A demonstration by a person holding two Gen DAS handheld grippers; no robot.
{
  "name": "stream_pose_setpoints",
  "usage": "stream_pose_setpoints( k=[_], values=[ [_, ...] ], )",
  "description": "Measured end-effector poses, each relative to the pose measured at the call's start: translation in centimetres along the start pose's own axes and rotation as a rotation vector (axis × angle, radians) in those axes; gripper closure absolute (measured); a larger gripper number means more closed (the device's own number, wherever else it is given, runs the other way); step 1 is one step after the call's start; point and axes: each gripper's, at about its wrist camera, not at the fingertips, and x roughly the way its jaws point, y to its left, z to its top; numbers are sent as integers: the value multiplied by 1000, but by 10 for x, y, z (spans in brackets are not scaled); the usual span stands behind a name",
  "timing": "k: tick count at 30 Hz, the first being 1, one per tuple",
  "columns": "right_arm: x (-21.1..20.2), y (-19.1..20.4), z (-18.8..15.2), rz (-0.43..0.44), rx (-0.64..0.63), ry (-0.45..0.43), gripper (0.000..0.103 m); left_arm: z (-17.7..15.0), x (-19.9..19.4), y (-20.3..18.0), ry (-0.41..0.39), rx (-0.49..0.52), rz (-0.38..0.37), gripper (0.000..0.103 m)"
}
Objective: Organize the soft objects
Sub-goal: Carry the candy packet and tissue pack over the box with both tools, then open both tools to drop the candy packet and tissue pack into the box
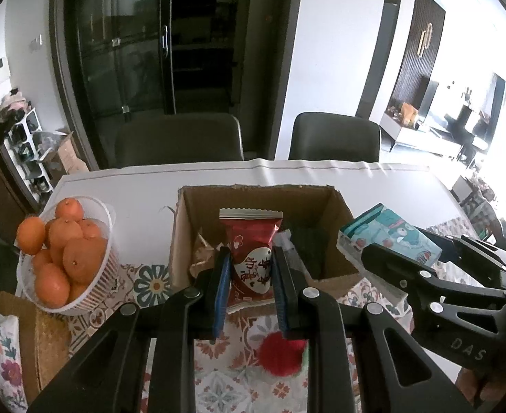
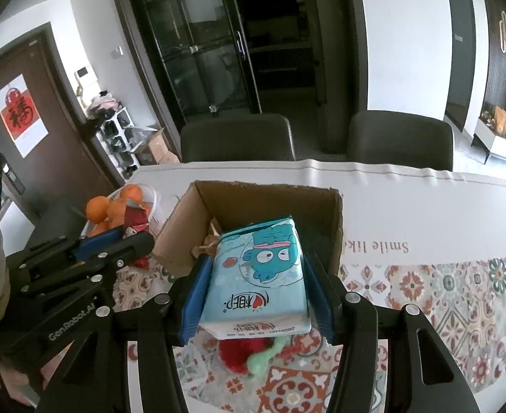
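I am gripping a red snack packet (image 1: 251, 258) in my left gripper (image 1: 251, 275), the pads pinching its lower half so the crimped top edge stands up toward twelve o'clock. It is hanging over the near wall of the open cardboard box (image 1: 335, 206). The packet looks light, puffy and slick; the foil is likely to slide, so I am judging the flat middle a safer hold than the sealed ends.

My right gripper (image 2: 256, 285) is clamping a pale blue tissue pack (image 2: 258, 275) across its width, its cartoon face upward, poised just short of the same box at twelve o'clock. It should be soft and light and give under the pads; squeezing across the narrow sides seems best.

On the patterned tablecloth (image 2: 442, 292) below, at six o'clock in both views, a red fluffy ball (image 1: 280, 354) is lying, with a pale green fuzzy piece (image 2: 263, 358) beside it. A white basket of oranges (image 1: 63, 251) is sitting at nine o'clock of the box.
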Motion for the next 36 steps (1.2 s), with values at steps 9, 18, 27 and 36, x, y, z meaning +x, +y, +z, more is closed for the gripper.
stream_pose_setpoints(
  k=[9,18,27,36],
  values=[
    [20,-3,22,5,-4,13,48,20,27,4,28,7,7,79],
    [53,-13,36,-4,-2,75,48,30,66,9,102,23,23,79],
    [90,-18,37,-22,-15,155,48,29,105,17,190,31,43,78],
    [120,-24,36,-41,2,223,43,22,117,24,219,35,58,56]
  ],
)
